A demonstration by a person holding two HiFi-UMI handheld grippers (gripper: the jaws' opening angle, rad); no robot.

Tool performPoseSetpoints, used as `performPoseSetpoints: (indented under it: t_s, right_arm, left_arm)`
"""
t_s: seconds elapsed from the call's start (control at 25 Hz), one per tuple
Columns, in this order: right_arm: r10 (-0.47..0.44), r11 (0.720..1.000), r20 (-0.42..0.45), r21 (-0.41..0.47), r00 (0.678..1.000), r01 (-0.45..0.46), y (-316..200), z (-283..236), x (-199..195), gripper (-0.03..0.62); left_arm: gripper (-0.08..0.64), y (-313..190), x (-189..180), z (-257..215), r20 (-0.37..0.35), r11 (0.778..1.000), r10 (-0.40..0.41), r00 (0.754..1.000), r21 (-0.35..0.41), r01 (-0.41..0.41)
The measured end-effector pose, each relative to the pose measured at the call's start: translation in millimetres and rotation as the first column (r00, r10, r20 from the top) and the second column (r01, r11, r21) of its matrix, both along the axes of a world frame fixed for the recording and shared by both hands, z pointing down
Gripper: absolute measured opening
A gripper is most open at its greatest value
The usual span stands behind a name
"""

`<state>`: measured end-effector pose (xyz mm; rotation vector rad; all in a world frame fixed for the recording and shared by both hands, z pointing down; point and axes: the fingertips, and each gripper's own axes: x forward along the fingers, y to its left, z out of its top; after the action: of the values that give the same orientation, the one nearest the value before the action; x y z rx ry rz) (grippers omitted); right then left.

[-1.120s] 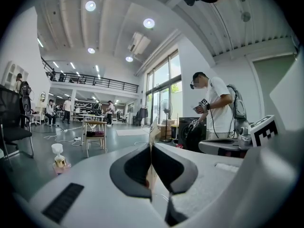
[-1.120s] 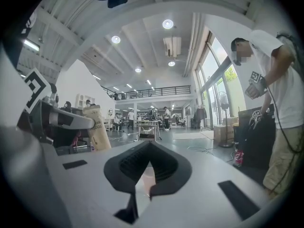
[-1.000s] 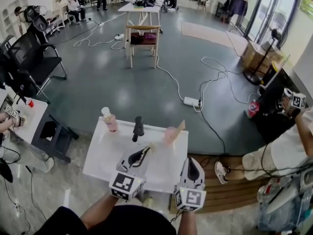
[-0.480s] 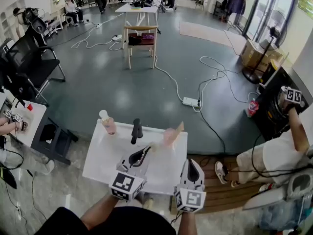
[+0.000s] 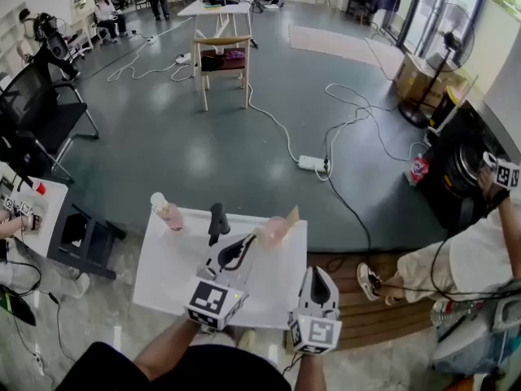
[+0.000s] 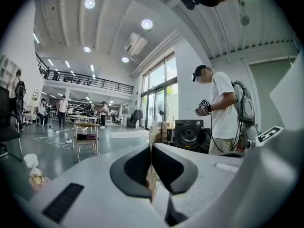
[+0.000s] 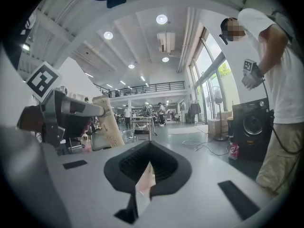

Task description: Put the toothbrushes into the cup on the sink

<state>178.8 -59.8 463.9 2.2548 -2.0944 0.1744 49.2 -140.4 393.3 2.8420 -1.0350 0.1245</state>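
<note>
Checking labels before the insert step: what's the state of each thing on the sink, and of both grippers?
left gripper: jaws shut on the toothbrush pack
toothbrush pack: held tilted, not in the cup yet
right gripper: jaws shut, nothing held
cup: upright on the sink, a beige piece sticking up at its rim
bottle: upright, cap on

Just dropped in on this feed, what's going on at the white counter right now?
A person works two handheld grippers over a white sink counter. The left gripper is shut on a flat beige toothbrush and holds it right by the pink cup at the counter's far right. Whether its end is in the cup cannot be told. The right gripper is shut and empty over the near edge. A black faucet and a pink bottle stand at the back.
</note>
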Motion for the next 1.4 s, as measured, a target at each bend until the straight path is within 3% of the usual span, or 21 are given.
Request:
performPoseSetpoints:
  t_s: [0.16,0.32,0.68,1.04,1.24,1.4]
  right_arm:
    - [0.027,0.999,0.002,-0.020,1.000,-0.027,-6,11,11,-0.002]
    - [0.050,0.998,0.019,-0.035,0.999,-0.049,-9,23,21,-0.002]
    - [0.109,0.991,0.036,-0.078,0.993,-0.106,-15,41,43,-0.002]
    - [0.133,0.978,0.033,-0.167,0.991,-0.126,-24,71,49,-0.002]
    - [0.139,0.980,0.058,-0.152,0.989,-0.129,-32,82,52,-0.002]
    - [0.150,0.977,0.065,-0.165,0.987,-0.138,-37,90,54,-0.002]
  left_arm:
    - [0.006,-16,14,16,0.018,1.000,0.019,1.000,0.007,-0.019]
    - [0.006,-29,31,27,0.024,0.998,0.043,0.999,-0.048,-0.042]
    - [0.006,-57,65,49,0.038,0.993,0.097,0.995,-0.068,-0.095]
    - [0.006,-80,77,99,0.098,0.990,0.109,0.989,-0.100,-0.099]
    - [0.006,-88,85,112,0.084,0.982,0.122,0.989,-0.153,-0.108]
    - [0.006,-96,85,134,0.116,0.982,0.119,0.986,-0.163,-0.100]
